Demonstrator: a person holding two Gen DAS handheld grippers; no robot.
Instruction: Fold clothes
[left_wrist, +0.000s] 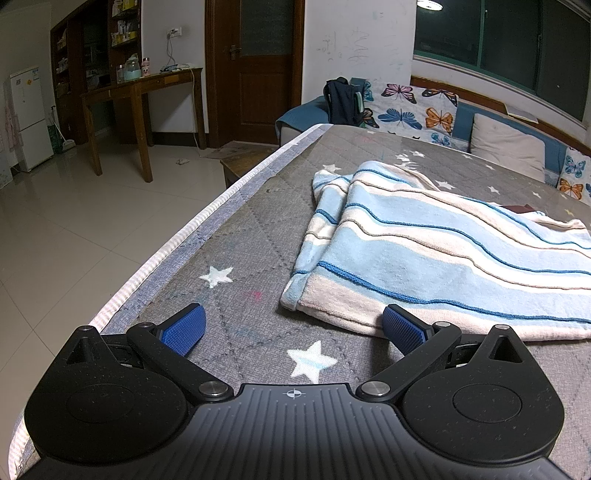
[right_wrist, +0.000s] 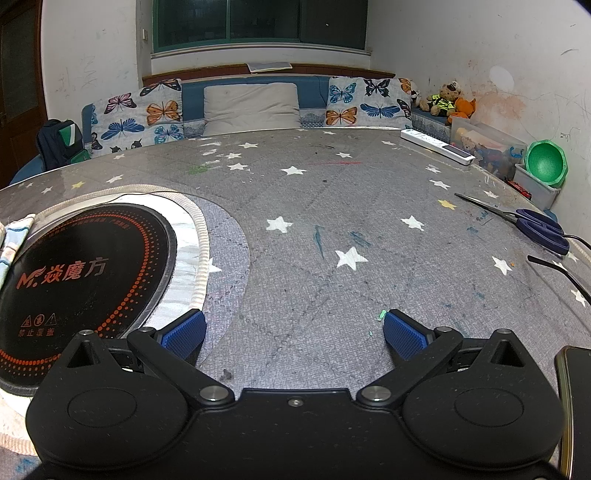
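Right of frame in left wrist view, striped garment (left_wrist: 443, 251) is lying folded; left gripper (left_wrist: 293, 325) and right gripper (right_wrist: 293, 328) are both sitting spread wide, holding nothing.

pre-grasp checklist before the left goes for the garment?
1. Left gripper open: ok.
2. Right gripper open, holding nothing: ok.
3. Garment flat on table, near hem by the left's right finger: ok.
4. Garment fully spread: not ok, left side is doubled over.
5. Right's path clear: not ok, scissors and hotplate lie on the table.
6. Garment's far edge: cannot tell, runs out of frame.
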